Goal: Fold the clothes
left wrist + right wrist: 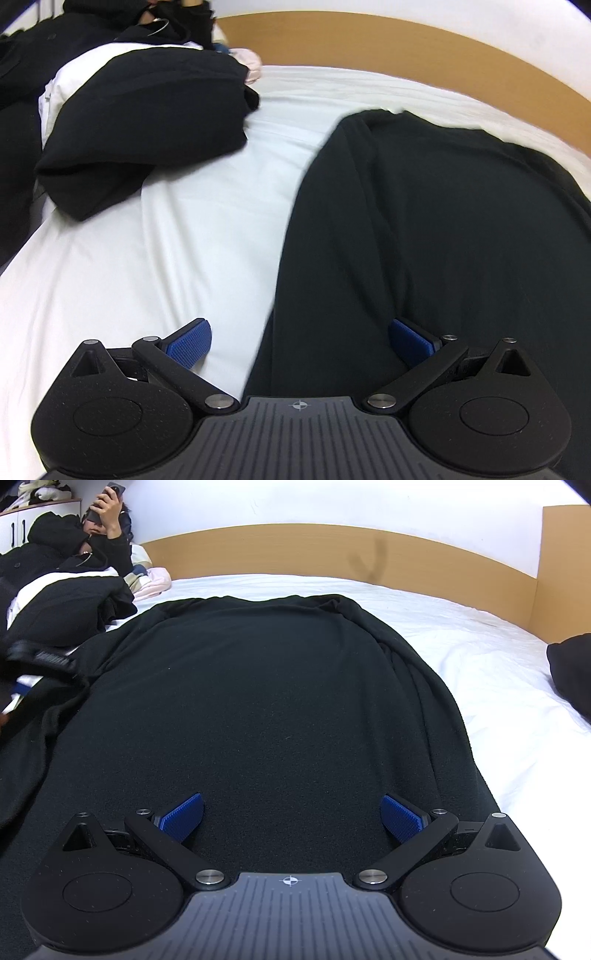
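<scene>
A black garment lies spread flat on the white bed sheet, its far edge toward the headboard. In the left wrist view the same garment fills the right half, its left edge running diagonally down the sheet. My left gripper is open and straddles that left edge, one blue pad over the sheet, the other over the cloth. My right gripper is open just above the garment's near part, nothing between its fingers. The left gripper also shows blurred at the left in the right wrist view.
A person in black lies at the far left holding a phone. A bundled black garment rests on a white pillow beside them. A wooden headboard runs along the back. Another dark item sits at the right edge.
</scene>
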A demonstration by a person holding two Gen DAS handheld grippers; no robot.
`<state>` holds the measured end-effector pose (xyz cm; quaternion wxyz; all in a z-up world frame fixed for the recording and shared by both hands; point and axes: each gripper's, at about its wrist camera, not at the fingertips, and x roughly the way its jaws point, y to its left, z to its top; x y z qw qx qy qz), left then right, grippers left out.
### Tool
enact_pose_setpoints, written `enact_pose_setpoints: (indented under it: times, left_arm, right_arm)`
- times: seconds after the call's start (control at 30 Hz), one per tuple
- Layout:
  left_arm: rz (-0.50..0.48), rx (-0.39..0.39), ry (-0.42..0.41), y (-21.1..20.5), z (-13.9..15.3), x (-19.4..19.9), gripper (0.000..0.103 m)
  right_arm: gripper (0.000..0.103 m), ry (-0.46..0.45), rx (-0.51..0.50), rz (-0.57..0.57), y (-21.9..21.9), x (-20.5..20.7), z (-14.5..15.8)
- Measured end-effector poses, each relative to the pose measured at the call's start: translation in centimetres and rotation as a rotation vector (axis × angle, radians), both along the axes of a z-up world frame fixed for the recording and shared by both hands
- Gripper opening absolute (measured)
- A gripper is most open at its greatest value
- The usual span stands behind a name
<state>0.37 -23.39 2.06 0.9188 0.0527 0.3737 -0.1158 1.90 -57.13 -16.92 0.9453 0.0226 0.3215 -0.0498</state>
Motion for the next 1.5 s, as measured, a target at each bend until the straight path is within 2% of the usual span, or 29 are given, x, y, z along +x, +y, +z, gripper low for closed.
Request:
enact_pose_setpoints:
  times: [0.17,0.23,0.33,0.4,0.47,0.57,0.63,0.7,0.8,0.87,0.9,0.93,1.03,1.5]
  left_arm:
    - [-0.125,0.056,-0.101,0.9,0.0,-5.4,0.103]
    - [-0.158,0.041,-0.086,1.7,0.1,-6.8,0.103]
    - [-0.199,-0.005,-0.022,3.0,0.5,-8.4,0.103]
    - [-0.22,0.006,-0.003,3.3,1.0,-8.8,0.102]
    - [-0.216,0.012,-0.038,3.4,2.3,-9.5,0.102]
    - [-0.218,-0.058,-0.108,2.7,4.4,-9.1,0.102]
    - [-0.217,-0.082,-0.099,1.5,5.1,-8.0,0.102]
    - [-0.203,-0.088,-0.058,0.1,4.7,-6.8,0.102]
    - [-0.174,-0.063,0.005,-1.4,2.2,-6.2,0.102]
    - [-0.161,-0.02,-0.014,-1.8,0.4,-6.8,0.102]
    - [-0.176,0.002,-0.062,-2.1,0.1,-7.6,0.103]
    - [-0.18,0.004,-0.073,-2.1,0.0,-8.0,0.102]
    - [-0.187,-0.013,-0.047,-1.7,0.0,-8.1,0.102]
    - [-0.197,-0.029,-0.081,-1.2,0.0,-9.1,0.103]
  right_arm:
    - [0.103,0.0,-0.003,0.0,0.1,0.1,-0.1]
    - [0.103,0.0,-0.003,0.0,0.2,0.2,-0.1]
    - [0.103,-0.001,-0.001,0.0,0.3,0.4,-0.1]
    - [0.103,-0.003,0.001,0.0,0.7,1.0,-0.2]
    - [0.103,-0.003,0.001,0.0,0.6,0.9,-0.2]
    - [0.103,-0.003,0.0,0.001,0.6,0.9,-0.2]
    - [0.103,-0.002,0.0,0.001,0.5,0.9,-0.2]
    - [0.103,-0.002,0.0,0.001,0.4,0.8,-0.3]
    - [0.103,-0.003,0.005,0.001,0.3,0.8,-0.3]
    - [0.103,-0.002,0.009,0.001,0.2,0.7,-0.3]
    - [0.103,-0.002,0.009,0.001,0.1,0.7,-0.3]
    - [0.103,-0.002,0.008,0.001,0.1,0.6,-0.3]
    - [0.103,-0.001,0.006,0.001,0.1,0.6,-0.3]
    - [0.103,0.0,0.013,-0.001,0.1,0.3,-0.2]
